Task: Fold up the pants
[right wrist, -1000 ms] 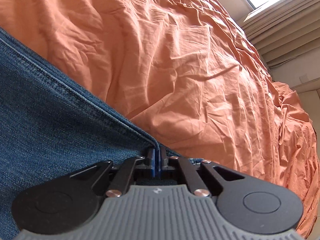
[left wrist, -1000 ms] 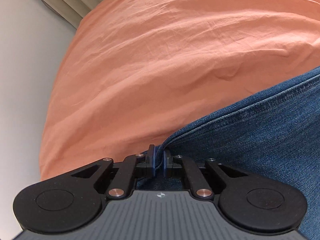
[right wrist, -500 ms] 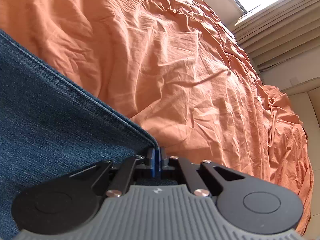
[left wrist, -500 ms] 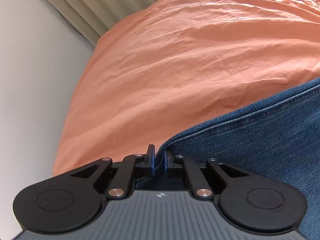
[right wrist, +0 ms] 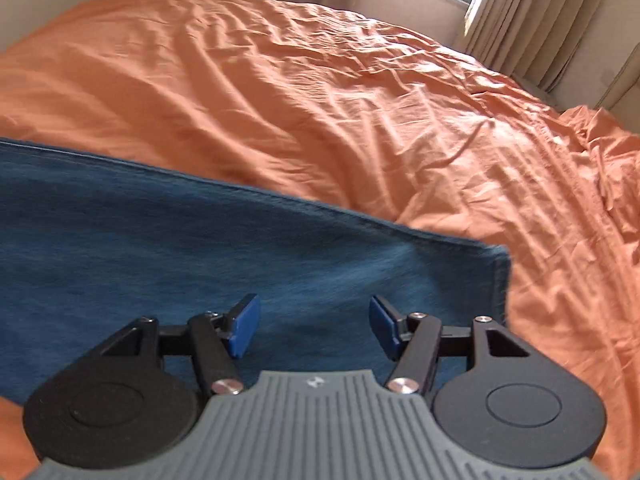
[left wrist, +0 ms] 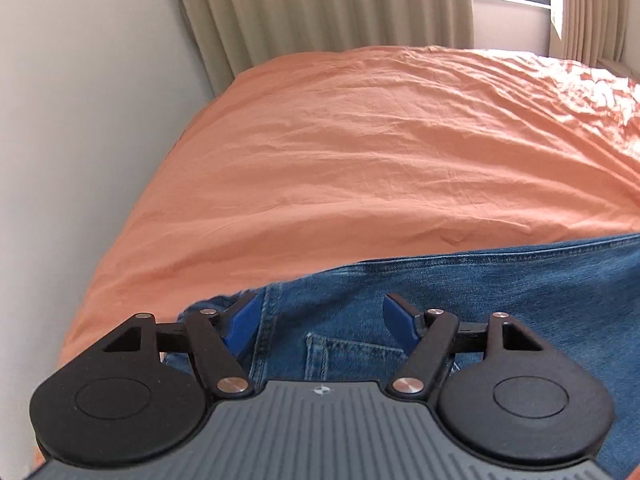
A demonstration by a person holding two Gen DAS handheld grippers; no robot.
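Jeans [left wrist: 500,292] flat on the orange bed [left wrist: 360,152], directly under both my tongs. Left tongs [left wrist: 320,320] opening over the pocket end, right tongs [right wrist: 314,326] opening near the hem corner; nothing pinched. Long axis runs between them.

Jeans [left wrist: 500,292] lie flat on a bed sheet [left wrist: 380,152]; curtains [left wrist: 320,4] hang behind the bed, wall [left wrist: 80,120] at left.
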